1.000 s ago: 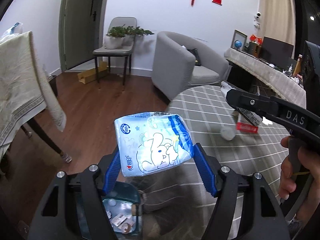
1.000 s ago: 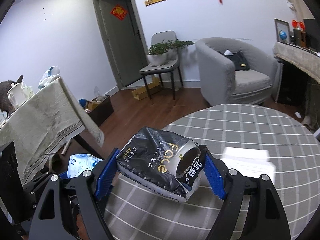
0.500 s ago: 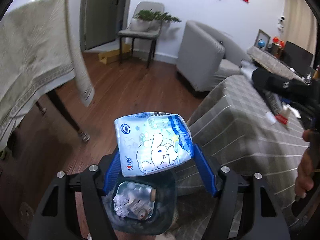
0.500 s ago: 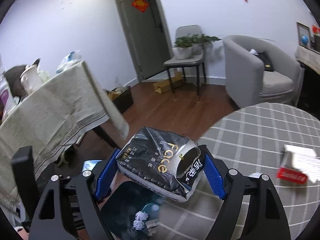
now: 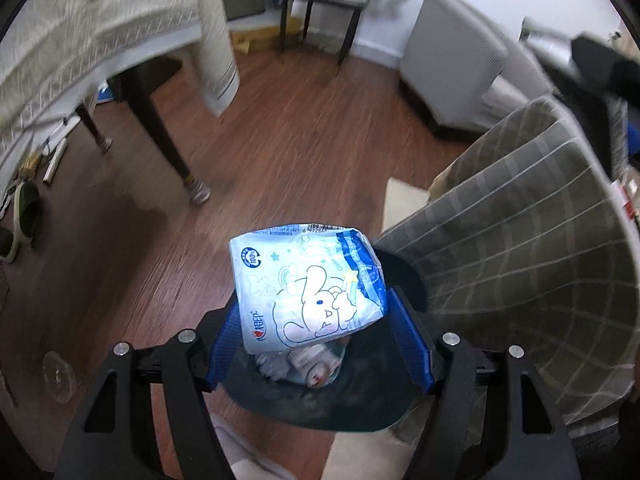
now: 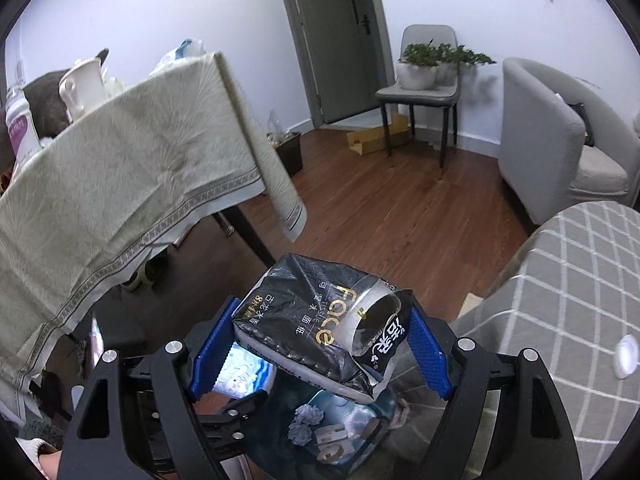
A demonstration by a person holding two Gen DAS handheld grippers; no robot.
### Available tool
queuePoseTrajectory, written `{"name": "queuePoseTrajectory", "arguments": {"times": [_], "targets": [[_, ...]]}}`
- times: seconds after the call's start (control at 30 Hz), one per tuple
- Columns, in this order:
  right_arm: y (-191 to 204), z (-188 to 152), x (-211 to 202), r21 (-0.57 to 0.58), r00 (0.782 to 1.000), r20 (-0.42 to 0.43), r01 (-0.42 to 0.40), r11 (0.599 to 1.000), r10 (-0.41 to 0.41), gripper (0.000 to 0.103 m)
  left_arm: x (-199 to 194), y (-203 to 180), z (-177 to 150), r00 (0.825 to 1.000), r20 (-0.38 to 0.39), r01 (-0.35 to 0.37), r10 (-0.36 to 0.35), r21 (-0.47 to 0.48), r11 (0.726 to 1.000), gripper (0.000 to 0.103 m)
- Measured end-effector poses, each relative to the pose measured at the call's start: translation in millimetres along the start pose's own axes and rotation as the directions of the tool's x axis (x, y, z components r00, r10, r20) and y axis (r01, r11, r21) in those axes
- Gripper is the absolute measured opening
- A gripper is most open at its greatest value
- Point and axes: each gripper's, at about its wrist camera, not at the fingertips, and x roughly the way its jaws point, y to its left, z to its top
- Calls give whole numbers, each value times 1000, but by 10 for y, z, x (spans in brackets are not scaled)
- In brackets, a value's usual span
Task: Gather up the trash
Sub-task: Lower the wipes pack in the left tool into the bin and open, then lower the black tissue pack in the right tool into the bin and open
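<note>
My left gripper (image 5: 316, 340) is shut on a light blue tissue pack (image 5: 308, 286) with a cartoon rabbit, held right above a dark teal trash bin (image 5: 320, 412) on the floor. The bin holds crumpled paper and small wrappers. My right gripper (image 6: 320, 352) is shut on a black "face" tissue wrapper (image 6: 308, 320) with a clear tape ring stuck on it, also above the bin (image 6: 340, 432). The blue pack (image 6: 244, 372) and the left gripper show below it in the right wrist view.
The round table with a grey checked cloth (image 5: 520, 280) stands right beside the bin; a white cap (image 6: 626, 354) lies on it. A table with a beige cloth (image 6: 120, 184) is at the left. A grey armchair (image 6: 560, 140) and chair with plants (image 6: 424, 80) stand behind on wood floor.
Both grippers swung left and down from over the checked table to above the trash bin, each still holding its pack. The bin has come fully into view below them.
</note>
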Motion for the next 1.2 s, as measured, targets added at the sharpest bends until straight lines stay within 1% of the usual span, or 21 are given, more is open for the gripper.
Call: {"name": "queuePoseTrajectory", "arguments": {"times": [0.17,0.47,0.6,0.67,0.77,0.9,1.0,1.2], "targets": [[112,-48,217,-10,999,-49,-2,1000,2,81,148,165,-98,998,-65,-16,15,-16,1000,71],[171,-174,553,27,989,-147,-11,1000,15,81,375,308,-276,985,-170,10,-14,-25,1000,73],[183,-216,674,39,983,-181,-10,999,17,81,452,352,-335,978,-209,13,-18,-21,1000,78],[167,-231,740,64,980,-196,-22,998,34,81,461,367,-361,976,-217,22,-25,-18,1000,80],[119,-277,830,109,973,-224,-35,993,59,81,421,370,-361,979,-203,28,-28,-6,1000,82],[100,-354,935,123,966,-253,-16,992,47,81,331,388,-322,984,-174,34,-35,-10,999,82],[92,-404,1004,123,961,-274,-5,992,39,81,207,419,-277,990,-135,44,-46,-16,999,81],[100,-505,1126,116,950,-312,15,993,22,81,-123,475,-146,997,-36,64,-66,-39,997,74]]}}
